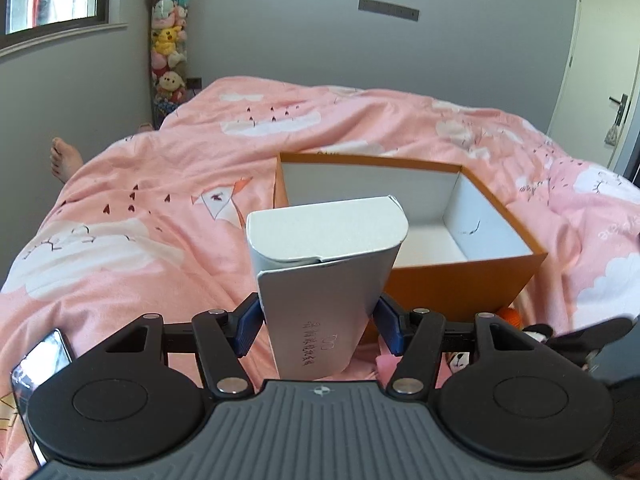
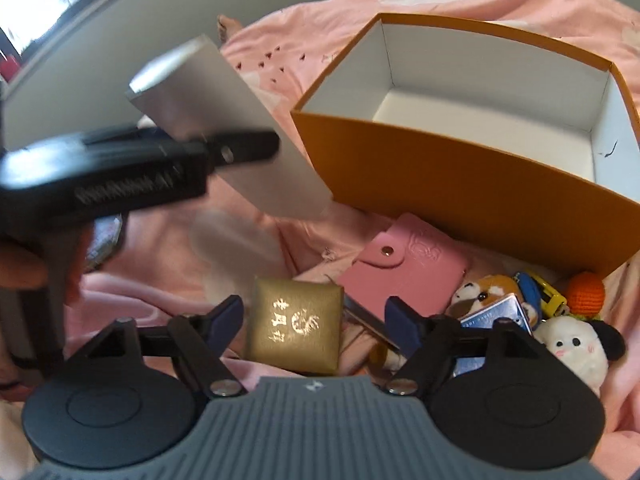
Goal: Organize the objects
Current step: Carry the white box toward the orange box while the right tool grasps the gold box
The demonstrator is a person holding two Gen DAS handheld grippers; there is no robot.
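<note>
My left gripper (image 1: 318, 320) is shut on a tall silver carton (image 1: 320, 280) and holds it in the air just in front of an open orange box (image 1: 460, 280) with a white, bare inside. In the right wrist view the same carton (image 2: 224, 128) hangs left of the orange box (image 2: 440, 176), with the left gripper (image 2: 240, 148) blurred. My right gripper (image 2: 314, 316) is open, its fingers on either side of a gold square box (image 2: 296, 326) lying on the pink bedspread, not touching it.
A pink snap wallet (image 2: 404, 264), plush toys (image 2: 576, 344), a blue card box (image 2: 492, 316), an orange knitted ball (image 2: 586, 290) and a yellow-blue item (image 2: 540, 286) lie before the orange box. A phone (image 1: 36, 364) lies at left. A bare foot (image 1: 64, 158) sits at the bed's edge.
</note>
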